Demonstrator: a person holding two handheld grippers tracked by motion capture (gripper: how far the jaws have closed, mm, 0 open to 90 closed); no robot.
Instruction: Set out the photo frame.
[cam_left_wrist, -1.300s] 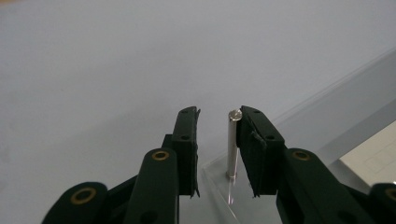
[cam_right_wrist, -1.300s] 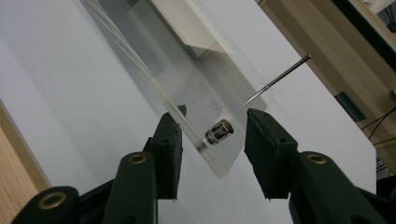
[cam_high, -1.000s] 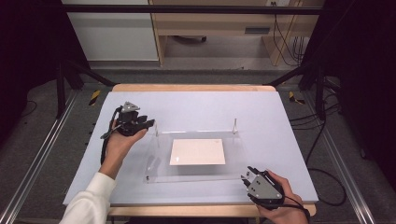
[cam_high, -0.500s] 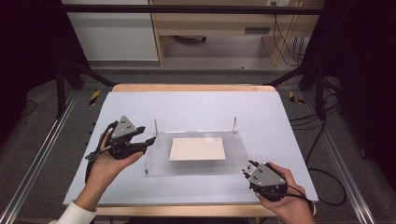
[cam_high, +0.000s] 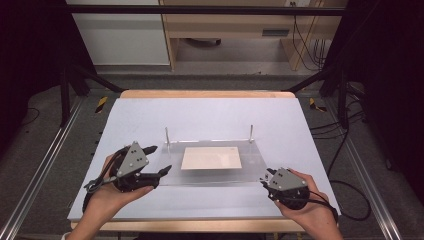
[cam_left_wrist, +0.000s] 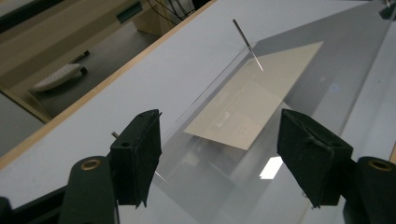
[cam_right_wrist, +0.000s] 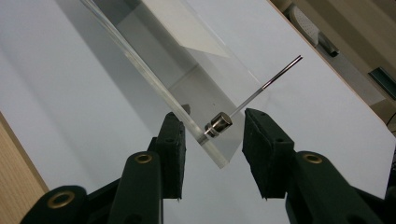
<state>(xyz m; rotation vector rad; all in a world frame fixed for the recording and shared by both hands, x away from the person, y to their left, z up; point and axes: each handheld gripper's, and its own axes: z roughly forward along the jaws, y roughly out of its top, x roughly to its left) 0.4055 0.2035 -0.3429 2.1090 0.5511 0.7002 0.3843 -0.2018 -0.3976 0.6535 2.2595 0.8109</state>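
A lab: framed test table (cam_high: 210, 115), trailing cables (cam_high: 305, 40).

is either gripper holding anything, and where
Nothing is held. The left gripper is open before the clear plate; the right gripper straddles its corner without gripping.

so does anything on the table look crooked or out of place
Nothing stands out. The clear plate lies flat and square to the table, the pale sheet sits centred on it, and both far pins stand upright. No spill or damage shows.
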